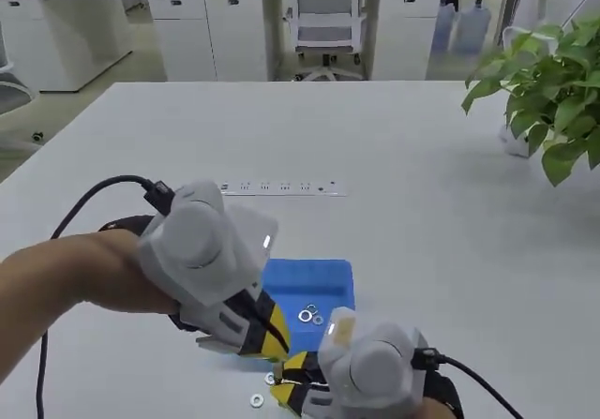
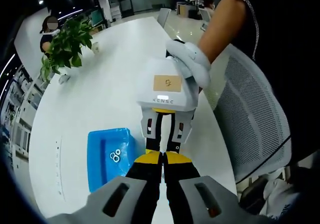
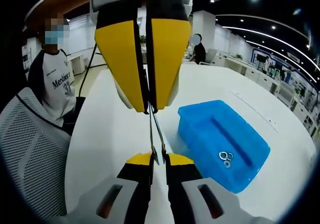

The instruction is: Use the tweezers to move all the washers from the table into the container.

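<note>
Thin metal tweezers (image 3: 151,134) run between the two grippers, which face each other nose to nose. My left gripper (image 2: 162,156) is shut on one end of the tweezers. My right gripper (image 3: 159,160) has its yellow jaws closed about the other, pointed end. In the head view the left gripper (image 1: 270,336) is above the right gripper (image 1: 287,388), at the near corner of the blue container (image 1: 330,278). Two washers (image 1: 310,317) lie inside the container (image 3: 210,129). Two loose washers (image 1: 257,400) rest on the white table close to the jaws.
A white power strip (image 1: 281,188) lies further back on the table (image 1: 394,157). A leafy potted plant (image 1: 553,91) stands at the right edge. Black cables trail from both grippers. White cabinets and an office chair stand beyond the table.
</note>
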A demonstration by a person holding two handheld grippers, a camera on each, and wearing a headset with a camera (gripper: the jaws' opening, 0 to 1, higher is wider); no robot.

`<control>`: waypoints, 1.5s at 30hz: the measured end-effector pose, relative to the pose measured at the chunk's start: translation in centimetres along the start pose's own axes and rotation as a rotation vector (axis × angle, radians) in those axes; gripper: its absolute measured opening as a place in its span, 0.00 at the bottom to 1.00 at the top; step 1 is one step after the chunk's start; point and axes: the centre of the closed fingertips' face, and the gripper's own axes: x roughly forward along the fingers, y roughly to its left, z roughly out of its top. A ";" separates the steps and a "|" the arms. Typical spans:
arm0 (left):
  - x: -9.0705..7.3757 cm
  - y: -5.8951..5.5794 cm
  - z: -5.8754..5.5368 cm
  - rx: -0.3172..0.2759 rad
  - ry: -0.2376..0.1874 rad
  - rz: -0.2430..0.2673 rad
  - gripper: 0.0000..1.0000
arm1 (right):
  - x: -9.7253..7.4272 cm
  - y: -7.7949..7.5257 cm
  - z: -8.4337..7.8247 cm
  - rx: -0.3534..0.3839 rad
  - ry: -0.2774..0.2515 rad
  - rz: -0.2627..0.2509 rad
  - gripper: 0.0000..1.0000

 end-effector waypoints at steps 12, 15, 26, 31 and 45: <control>0.6 0.0 -0.6 -0.007 0.000 0.004 0.04 | 0.4 0.0 -0.8 -0.014 0.017 -0.001 0.12; 0.7 0.0 -0.7 -0.011 -0.001 0.007 0.04 | 0.6 0.0 -0.9 -0.012 0.022 -0.003 0.12; 0.9 0.6 -1.4 -0.037 -0.016 0.018 0.04 | 1.1 -0.6 -1.2 0.000 0.031 -0.019 0.12; 1.1 0.9 -1.5 -0.048 -0.023 0.014 0.04 | 1.2 -0.8 -1.4 0.010 0.037 -0.019 0.12; 1.5 1.4 -1.6 -0.071 -0.041 0.012 0.04 | 1.3 -1.2 -2.0 0.018 0.047 -0.019 0.12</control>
